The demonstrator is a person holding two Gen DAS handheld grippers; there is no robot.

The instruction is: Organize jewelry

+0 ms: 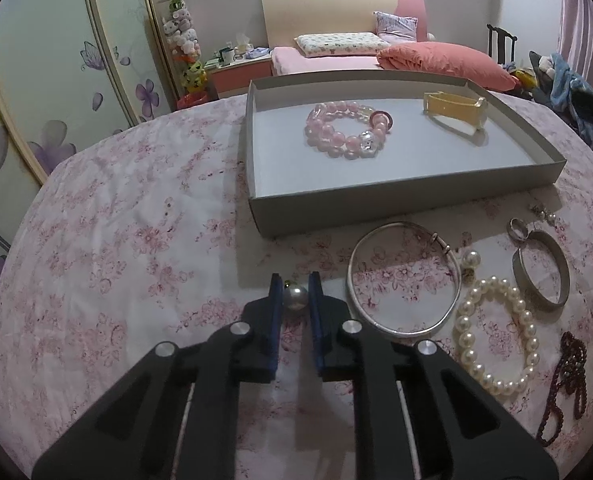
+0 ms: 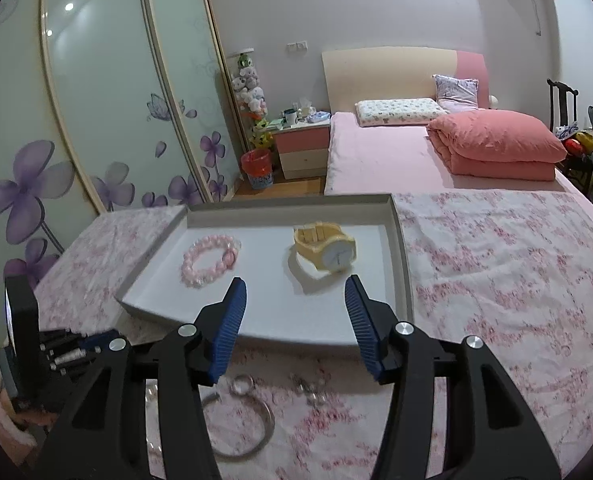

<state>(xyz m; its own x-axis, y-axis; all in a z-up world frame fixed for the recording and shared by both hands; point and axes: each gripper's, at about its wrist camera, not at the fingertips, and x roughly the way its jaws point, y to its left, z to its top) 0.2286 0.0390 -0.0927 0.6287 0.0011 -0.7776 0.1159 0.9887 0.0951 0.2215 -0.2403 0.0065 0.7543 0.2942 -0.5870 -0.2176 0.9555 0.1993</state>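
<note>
Left gripper [image 1: 295,280] clamped on pearl earring [image 1: 295,298], down on the floral cloth [image 1: 116,240] near the tray [image 1: 376,196].
Round & slick, could squirt out w/ any tilt; right gripper [image 2: 295,284] half open, empty, over tray.

A bedroom with pale walls [image 2: 336,4]: on the left of the frame runs a wardrobe [image 2: 96,92] with frosted sliding doors printed with purple flowers, ceiling lights glinting in the glass. At the centre right stands a bed [image 2: 380,156] with a cream and pink headboard [image 2: 400,72], two pillows and a folded pink quilt [image 2: 496,148]. Between wardrobe and bed sit a pink nightstand [image 2: 302,146], a stack of plush toys [image 2: 250,92] and a red bin [image 2: 258,168]; a dark chair [image 2: 562,100] stands at far right.
</note>
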